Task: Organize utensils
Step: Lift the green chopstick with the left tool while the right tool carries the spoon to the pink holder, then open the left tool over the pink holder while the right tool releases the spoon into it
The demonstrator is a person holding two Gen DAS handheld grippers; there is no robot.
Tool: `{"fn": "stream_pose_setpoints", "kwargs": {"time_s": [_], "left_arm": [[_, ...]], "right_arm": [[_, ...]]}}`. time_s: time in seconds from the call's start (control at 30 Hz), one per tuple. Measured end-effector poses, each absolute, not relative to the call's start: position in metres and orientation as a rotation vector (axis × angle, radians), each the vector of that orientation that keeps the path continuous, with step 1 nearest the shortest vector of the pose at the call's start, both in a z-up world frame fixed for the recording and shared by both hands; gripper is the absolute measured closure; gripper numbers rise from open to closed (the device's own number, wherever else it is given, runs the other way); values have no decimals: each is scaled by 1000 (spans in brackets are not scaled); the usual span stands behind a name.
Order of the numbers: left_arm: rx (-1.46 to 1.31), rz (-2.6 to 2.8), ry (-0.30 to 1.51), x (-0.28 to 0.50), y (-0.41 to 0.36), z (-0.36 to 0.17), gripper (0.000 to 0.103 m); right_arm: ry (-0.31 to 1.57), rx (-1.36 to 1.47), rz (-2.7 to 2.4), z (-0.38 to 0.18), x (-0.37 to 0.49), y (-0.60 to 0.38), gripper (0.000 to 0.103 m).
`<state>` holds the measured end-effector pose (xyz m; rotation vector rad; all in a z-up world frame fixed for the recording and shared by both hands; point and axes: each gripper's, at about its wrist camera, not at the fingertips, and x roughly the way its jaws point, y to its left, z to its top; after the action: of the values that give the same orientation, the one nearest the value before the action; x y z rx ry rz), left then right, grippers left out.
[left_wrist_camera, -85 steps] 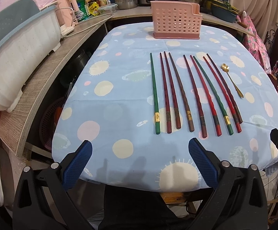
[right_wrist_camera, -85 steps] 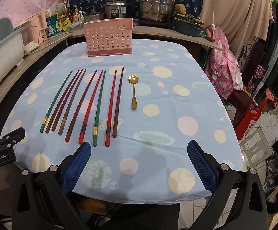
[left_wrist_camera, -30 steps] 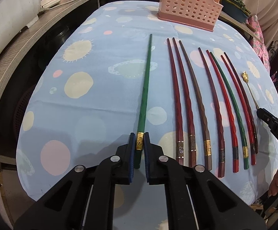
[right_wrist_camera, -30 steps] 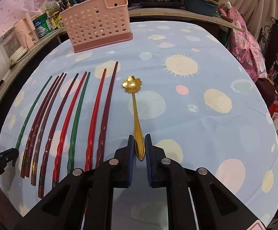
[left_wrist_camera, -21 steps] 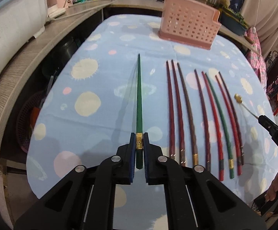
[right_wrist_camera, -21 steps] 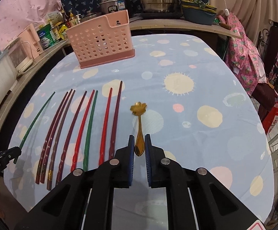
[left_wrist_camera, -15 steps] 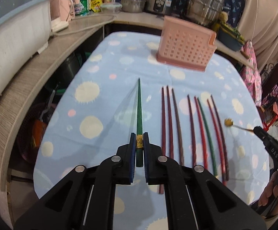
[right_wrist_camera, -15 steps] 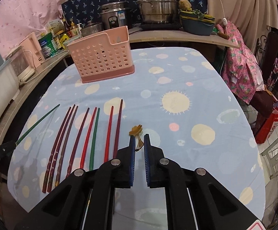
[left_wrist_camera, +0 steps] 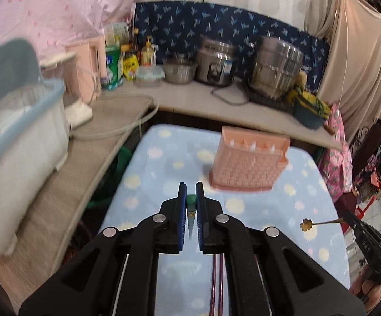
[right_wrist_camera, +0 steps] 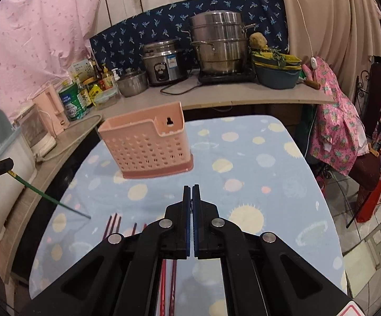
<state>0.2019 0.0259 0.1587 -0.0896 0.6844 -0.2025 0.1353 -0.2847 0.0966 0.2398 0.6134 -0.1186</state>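
The left claw [left_wrist_camera: 191, 212] is pinched on a green chopstick [right_wrist_camera: 49, 198], holding it in the air near its thick end, with the thin tip slanting down toward the table [right_wrist_camera: 259, 163], on the near left of the pink basket [right_wrist_camera: 148, 148]. The right claw [right_wrist_camera: 192, 193] is pressed together on the handle of a gold spoon [left_wrist_camera: 319, 223]; seen from the left camera, the spoon sticks out level, its flower-shaped bowl hanging in the air on the near right of the basket. The basket stands upright at the far end of the table. The other chopsticks [right_wrist_camera: 114, 225] lie side by side on the spotted blue cloth, nearer than the basket, partly hidden by both claws.
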Motion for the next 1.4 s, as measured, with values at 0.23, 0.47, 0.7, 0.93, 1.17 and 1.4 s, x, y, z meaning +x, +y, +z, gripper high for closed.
{"fn": "stream_pose_setpoints", "kwargs": {"time_s": [0.23, 0.47, 0.7, 0.93, 1.17, 1.4], "left_arm": [[-134, -213, 515, 251, 4, 233, 96], [-225, -230, 375, 287, -15, 278, 96], [-232, -220, 406, 334, -36, 251, 96], [-217, -214, 491, 366, -47, 202, 96], [-191, -221, 533, 357, -43, 183, 59], [-62, -215, 597, 312, -47, 173, 59]], "right_arm": [[529, 287, -85, 136, 204, -294, 101], [524, 294, -73, 144, 268, -297, 101], [610, 304, -86, 116, 312, -301, 101], [664, 320, -96, 84, 325, -302, 100], [626, 366, -105, 91, 302, -309, 80], [581, 365, -89, 109, 245, -303, 62]]}}
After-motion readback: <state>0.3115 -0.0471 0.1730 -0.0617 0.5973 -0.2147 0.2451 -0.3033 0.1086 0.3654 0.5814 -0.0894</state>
